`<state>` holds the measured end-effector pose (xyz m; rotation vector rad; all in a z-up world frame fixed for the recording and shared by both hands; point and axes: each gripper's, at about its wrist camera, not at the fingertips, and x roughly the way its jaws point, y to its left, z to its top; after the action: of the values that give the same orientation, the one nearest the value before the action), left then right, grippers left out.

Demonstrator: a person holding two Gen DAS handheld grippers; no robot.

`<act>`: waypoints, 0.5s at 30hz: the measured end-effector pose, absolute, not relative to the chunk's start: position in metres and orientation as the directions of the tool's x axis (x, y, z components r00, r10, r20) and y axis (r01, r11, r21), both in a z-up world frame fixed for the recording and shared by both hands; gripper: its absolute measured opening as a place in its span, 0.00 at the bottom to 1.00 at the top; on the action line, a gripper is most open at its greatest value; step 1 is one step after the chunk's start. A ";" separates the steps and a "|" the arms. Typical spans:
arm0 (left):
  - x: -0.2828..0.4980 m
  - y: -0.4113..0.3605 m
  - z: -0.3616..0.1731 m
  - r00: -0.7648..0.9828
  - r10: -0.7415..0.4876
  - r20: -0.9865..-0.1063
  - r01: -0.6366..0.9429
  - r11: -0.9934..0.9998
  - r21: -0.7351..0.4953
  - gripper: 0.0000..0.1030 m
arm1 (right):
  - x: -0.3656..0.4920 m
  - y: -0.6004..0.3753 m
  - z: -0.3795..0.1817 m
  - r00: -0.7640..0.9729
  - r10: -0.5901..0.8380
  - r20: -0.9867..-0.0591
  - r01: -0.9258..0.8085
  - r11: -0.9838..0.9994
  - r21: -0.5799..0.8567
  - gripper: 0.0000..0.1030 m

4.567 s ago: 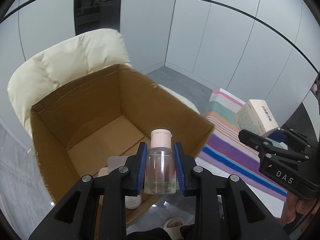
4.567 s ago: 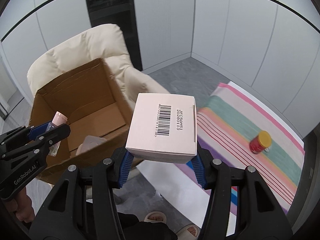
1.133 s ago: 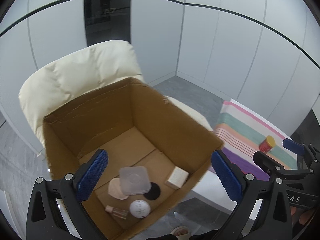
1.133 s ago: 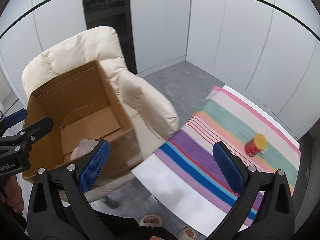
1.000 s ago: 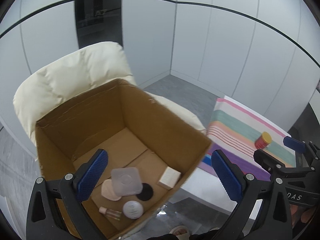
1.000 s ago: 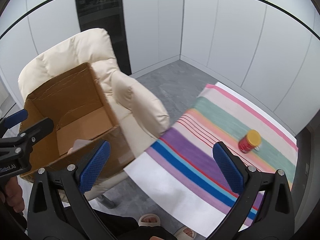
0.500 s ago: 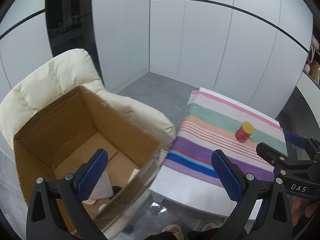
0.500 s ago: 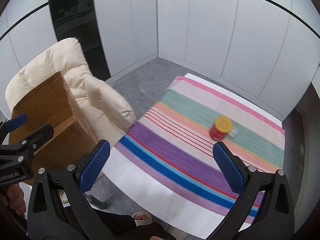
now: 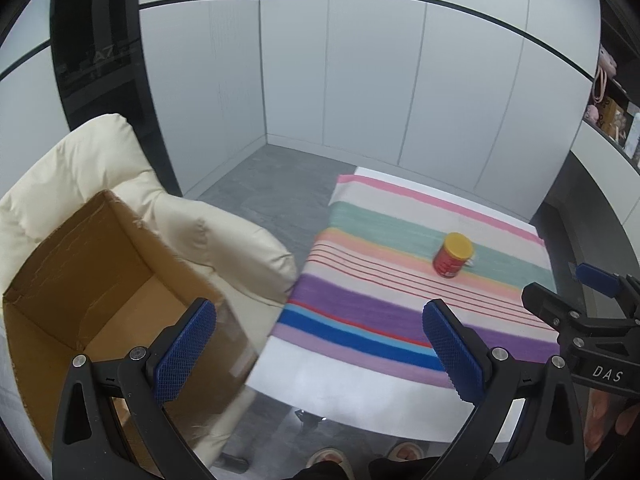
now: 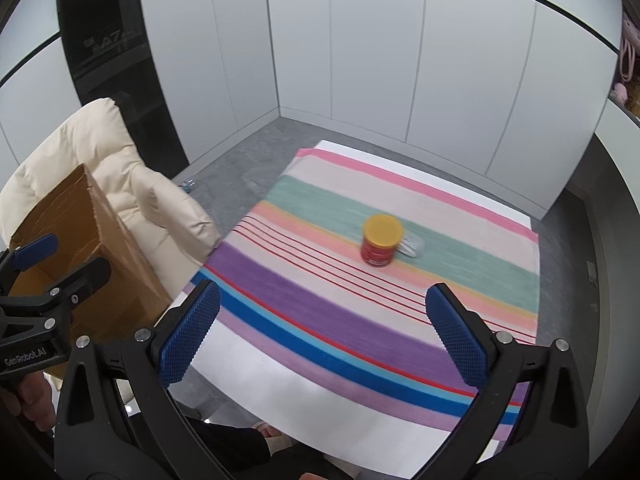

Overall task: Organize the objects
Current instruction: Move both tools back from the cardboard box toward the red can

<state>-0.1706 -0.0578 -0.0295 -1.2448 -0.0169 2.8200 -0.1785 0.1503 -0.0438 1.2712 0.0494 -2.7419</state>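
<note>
A red can with a yellow lid [image 10: 380, 242] stands on the striped cloth [image 10: 328, 312] of the table; it also shows in the left wrist view [image 9: 454, 255]. A small clear object [image 10: 414, 246] lies right behind the can. The open cardboard box [image 9: 92, 280] sits on the cream chair [image 9: 80, 168] at the left; its contents are hidden. My left gripper [image 9: 318, 348] is open and empty, between box and table. My right gripper [image 10: 326, 336] is open and empty over the table's near half, short of the can.
The table's white near edge [image 10: 304, 404] faces me, with the person's feet [image 9: 328, 456] below. Grey floor [image 10: 248, 152] lies between chair and table. White wall panels stand behind. A shelf with items [image 9: 612, 116] is at the far right.
Both grippers, empty after dropping the bottle and the white box into the cardboard box, have swung right from the box toward the table. The can now sits nearer the centre of view.
</note>
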 end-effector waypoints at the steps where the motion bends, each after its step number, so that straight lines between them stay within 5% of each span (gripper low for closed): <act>1: -0.170 -0.054 -0.030 -0.672 0.063 -0.738 -0.057 -0.998 -0.033 1.00 | -0.177 0.156 -0.044 -0.641 -0.087 -0.762 0.113 -0.993 0.019 1.00; 15: -0.179 0.014 -0.035 -0.658 0.119 -0.743 -0.162 -0.987 -0.014 1.00 | -0.161 0.216 -0.046 -0.636 -0.031 -0.771 0.021 -1.000 0.022 1.00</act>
<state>-0.1789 0.0142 -0.0348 -1.2166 0.0798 2.7266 -0.1614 0.2164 -0.0464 1.3266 -0.0172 -2.8161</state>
